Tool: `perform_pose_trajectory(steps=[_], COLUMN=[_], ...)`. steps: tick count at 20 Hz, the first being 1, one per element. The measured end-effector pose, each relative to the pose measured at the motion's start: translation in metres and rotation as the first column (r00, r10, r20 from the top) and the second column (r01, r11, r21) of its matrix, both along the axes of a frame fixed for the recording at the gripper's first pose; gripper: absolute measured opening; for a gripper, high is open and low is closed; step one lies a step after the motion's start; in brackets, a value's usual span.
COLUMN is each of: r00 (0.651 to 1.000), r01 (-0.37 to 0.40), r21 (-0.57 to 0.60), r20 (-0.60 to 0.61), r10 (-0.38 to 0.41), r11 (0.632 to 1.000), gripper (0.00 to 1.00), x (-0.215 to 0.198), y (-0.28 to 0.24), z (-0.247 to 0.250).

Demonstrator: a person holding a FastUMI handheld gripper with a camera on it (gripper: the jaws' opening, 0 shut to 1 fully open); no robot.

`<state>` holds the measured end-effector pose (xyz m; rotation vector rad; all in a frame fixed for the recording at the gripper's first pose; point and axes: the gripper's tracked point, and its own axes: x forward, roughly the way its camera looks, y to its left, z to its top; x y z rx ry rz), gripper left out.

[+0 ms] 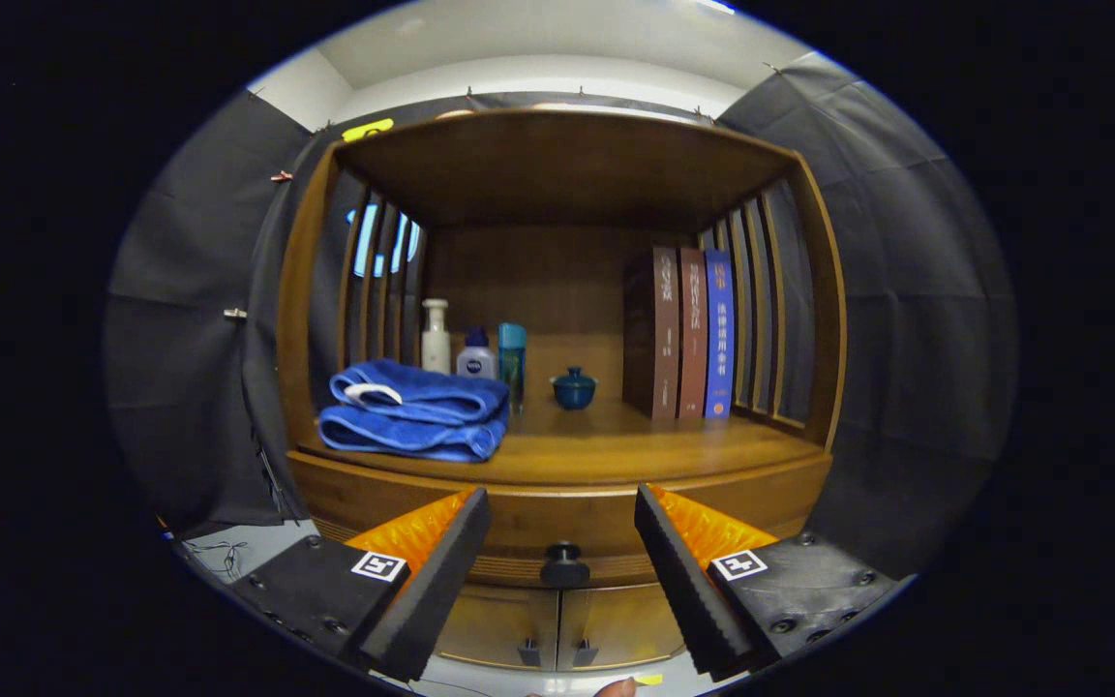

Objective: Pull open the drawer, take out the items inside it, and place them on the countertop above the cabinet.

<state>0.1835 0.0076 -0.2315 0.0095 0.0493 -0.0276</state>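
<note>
On the left of the wooden cabinet's bench (616, 450) lies a folded blue towel (412, 411), and behind it stand a white pump bottle (436, 337), a small white bottle with a blue cap (476, 355) and a slim teal bottle (512, 356). Toward the middle sits a small dark blue lidded pot (574, 388), and on the far right three upright books (683, 332) lean against the slatted side. Below the bench runs the closed wooden drawer (567, 523), its round black knob (564, 557) at the centre front. The gripper (562, 547) is spread wide, its black padded fingers (436, 581) standing to either side of the knob and touching nothing; the knob sits between the fingertips, seemingly a little beyond them. The step in hand looks like grasping the knob, with the drawer not yet opened. To do it well, the gripper should go straight forward, keeping the knob centred, close behind the knob's head so the pads cannot slip off, then pull level and straight toward the near side so the drawer does not bind. Two small cupboard doors (557, 629) lie below.
</note>
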Motion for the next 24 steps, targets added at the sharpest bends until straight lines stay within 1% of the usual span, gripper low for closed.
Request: perform_pose_trajectory(steps=[3,5,8,9,10,12,14,15,16,17,20,24], r00=[0.998,0.997,0.993,0.992,0.99,0.992,0.991,0.989,0.987,0.986,0.985,0.984], r01=[-0.004,-0.003,-0.006,-0.004,-0.023,-0.015,-0.005,0.001,0.011,0.014,0.015,0.018], r21=[0.023,0.01,0.012,0.015,0.029,0.003,-0.025,-0.02,0.008,0.019,0.022,0.048], r20=[-0.056,-0.074,-0.122,-0.128,-0.139,-0.127,-0.133,-0.15,-0.16,-0.169,-0.174,-0.179], r10=[0.005,0.004,0.007,0.006,0.027,0.015,0.002,-0.004,-0.009,-0.01,-0.011,-0.009], r11=[1.0,1.0,1.0,1.0,0.999,1.0,1.0,1.0,1.0,1.0,1.0,0.999], gripper=[0.99,0.99,0.99,0.92,0.79,0.53,0.45,0.39,0.39,0.33,0.33,0.32], x=[0.027,0.044,0.061,0.066,0.064,0.064,0.066,0.062,0.062,0.061,0.048,0.017], y=[0.0,-0.006,-0.006,-0.006,0.001,-0.001,-0.002,-0.003,-0.003,-0.003,-0.003,-0.003], z=[-0.041,-0.064,-0.089,-0.091,-0.093,-0.092,-0.092,-0.092,-0.095,-0.093,-0.092,-0.091])
